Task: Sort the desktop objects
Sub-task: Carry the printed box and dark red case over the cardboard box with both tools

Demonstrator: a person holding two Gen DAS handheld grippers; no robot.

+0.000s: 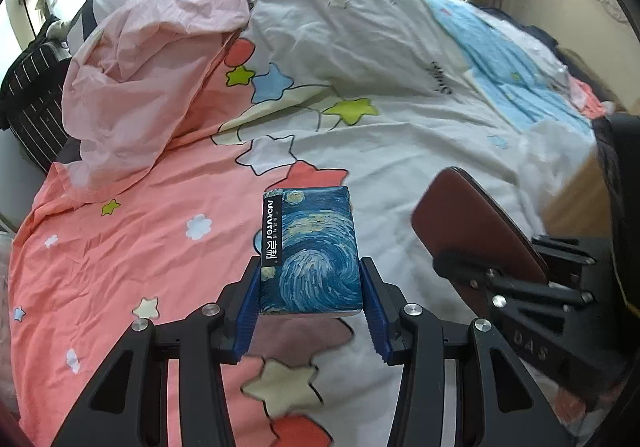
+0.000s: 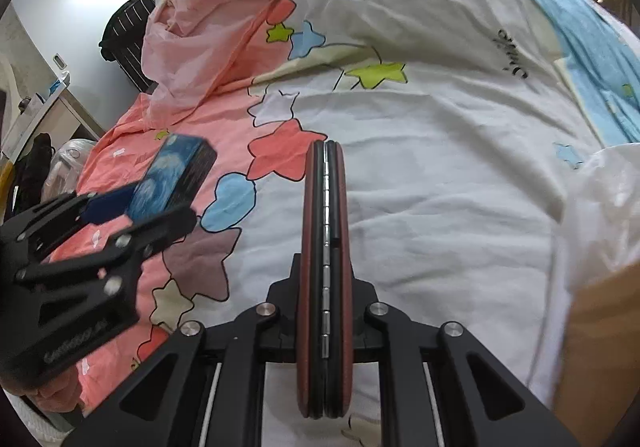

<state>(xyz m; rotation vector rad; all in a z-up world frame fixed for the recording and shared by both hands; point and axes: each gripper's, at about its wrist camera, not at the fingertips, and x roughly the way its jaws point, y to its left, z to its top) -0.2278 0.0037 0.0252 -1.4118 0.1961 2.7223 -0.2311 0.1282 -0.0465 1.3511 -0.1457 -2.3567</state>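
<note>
The left gripper [image 1: 310, 311] is pinching a blue swirl-patterned box [image 1: 310, 253] between its blue pads [image 1: 249, 307], holding it above the star-printed quilt [image 1: 400, 135]. The right gripper [image 2: 325, 311] is clamping a brown hinged case [image 2: 325, 267] edge-on (hinge facing the camera), also above the quilt. A pink sheet [image 1: 160, 59] is lying crumpled further back.

blurred cardboard box [image 2: 600, 331], cut by edge

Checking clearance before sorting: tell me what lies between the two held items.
Nothing but the quilt below: the blue box and the brown case hang apart, shown in the right wrist view.
</note>
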